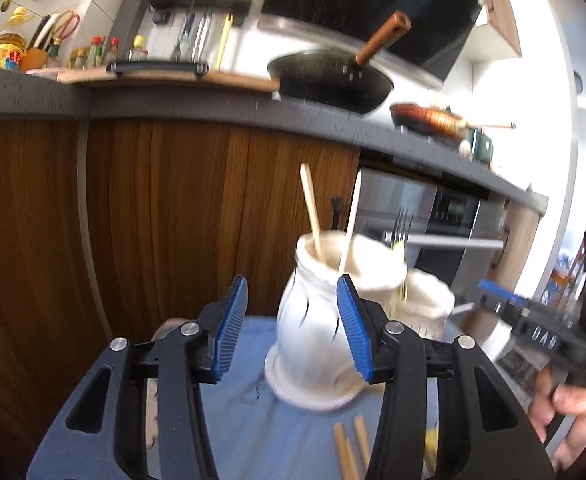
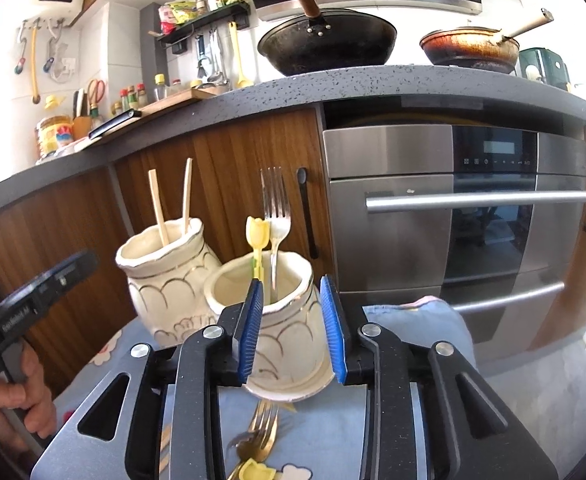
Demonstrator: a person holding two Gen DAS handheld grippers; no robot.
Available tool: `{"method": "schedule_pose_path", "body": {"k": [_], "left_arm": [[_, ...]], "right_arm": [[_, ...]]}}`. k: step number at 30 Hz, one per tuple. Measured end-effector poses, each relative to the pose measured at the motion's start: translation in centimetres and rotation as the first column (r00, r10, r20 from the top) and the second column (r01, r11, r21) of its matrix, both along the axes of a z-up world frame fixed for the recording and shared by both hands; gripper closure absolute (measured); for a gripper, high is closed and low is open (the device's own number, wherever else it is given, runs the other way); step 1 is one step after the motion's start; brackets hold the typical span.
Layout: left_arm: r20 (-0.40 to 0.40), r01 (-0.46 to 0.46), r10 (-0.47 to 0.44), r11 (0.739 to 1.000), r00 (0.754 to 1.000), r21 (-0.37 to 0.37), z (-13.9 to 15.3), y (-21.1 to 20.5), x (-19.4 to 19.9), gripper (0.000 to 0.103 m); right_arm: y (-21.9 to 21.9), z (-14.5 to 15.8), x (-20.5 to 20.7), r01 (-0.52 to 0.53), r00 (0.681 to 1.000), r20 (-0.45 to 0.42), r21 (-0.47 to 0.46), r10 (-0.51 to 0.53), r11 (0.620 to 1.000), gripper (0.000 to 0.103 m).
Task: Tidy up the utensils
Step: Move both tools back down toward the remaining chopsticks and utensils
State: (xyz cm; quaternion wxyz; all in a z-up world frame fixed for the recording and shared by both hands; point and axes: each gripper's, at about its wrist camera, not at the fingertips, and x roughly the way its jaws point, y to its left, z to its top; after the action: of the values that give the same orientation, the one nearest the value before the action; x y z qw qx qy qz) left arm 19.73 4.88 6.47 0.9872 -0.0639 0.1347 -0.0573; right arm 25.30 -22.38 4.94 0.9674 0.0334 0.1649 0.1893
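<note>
Two cream ceramic jars stand on a blue cloth (image 2: 325, 432). The left jar (image 1: 317, 312) (image 2: 165, 276) holds two wooden chopsticks (image 1: 313, 212) (image 2: 159, 208). The right jar (image 2: 281, 320) (image 1: 425, 300) holds a silver fork (image 2: 277, 216) and a yellow tulip-topped utensil (image 2: 257, 240). My left gripper (image 1: 293, 320) is open, its blue pads on either side of the left jar. My right gripper (image 2: 293, 328) is open around the right jar. Loose chopsticks (image 1: 349, 448) and gold forks (image 2: 257, 436) lie on the cloth in front of the jars.
Wooden cabinet doors (image 2: 221, 184) and a steel oven (image 2: 453, 216) stand right behind the jars. A grey counter (image 2: 333, 84) above carries a black wok (image 2: 329, 40), a second pan (image 2: 469, 48) and a cutting board. The cloth's edges fall off left and right.
</note>
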Motion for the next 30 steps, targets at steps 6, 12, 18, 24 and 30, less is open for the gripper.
{"method": "schedule_pose_path", "body": {"k": [6,12,18,24,30], "left_arm": [[-0.169,0.048,-0.039,0.998,0.985,0.050,-2.3,-0.6,0.7,0.056],[-0.326,0.137,-0.094,0.984,0.941,0.111,-5.5,-2.1,0.4,0.056],[-0.388,0.188,-0.124,0.973,0.913,0.132,-7.7,-2.6,-1.3,0.056],[-0.421,0.219,-0.147,0.967,0.895,0.127,-8.9,-2.7,-2.2,0.056],[-0.448,0.247,-0.161,0.959,0.880,0.140,-9.4,-3.0,-2.3,0.057]], "right_arm": [[-0.6,-1.1,-1.2,0.002,0.999,-0.040,0.024,-0.001,1.000,0.072],[-0.4,-3.6,-1.8,-0.019,0.989,-0.148,-0.025,0.015,0.999,0.072],[0.0,-5.8,-3.2,-0.061,0.968,-0.245,-0.054,0.046,0.997,0.072],[0.3,-6.9,-5.0,-0.097,0.952,-0.296,-0.076,0.071,0.992,0.070],[0.8,-7.9,-6.2,-0.118,0.940,-0.333,-0.107,0.076,0.987,0.070]]}}
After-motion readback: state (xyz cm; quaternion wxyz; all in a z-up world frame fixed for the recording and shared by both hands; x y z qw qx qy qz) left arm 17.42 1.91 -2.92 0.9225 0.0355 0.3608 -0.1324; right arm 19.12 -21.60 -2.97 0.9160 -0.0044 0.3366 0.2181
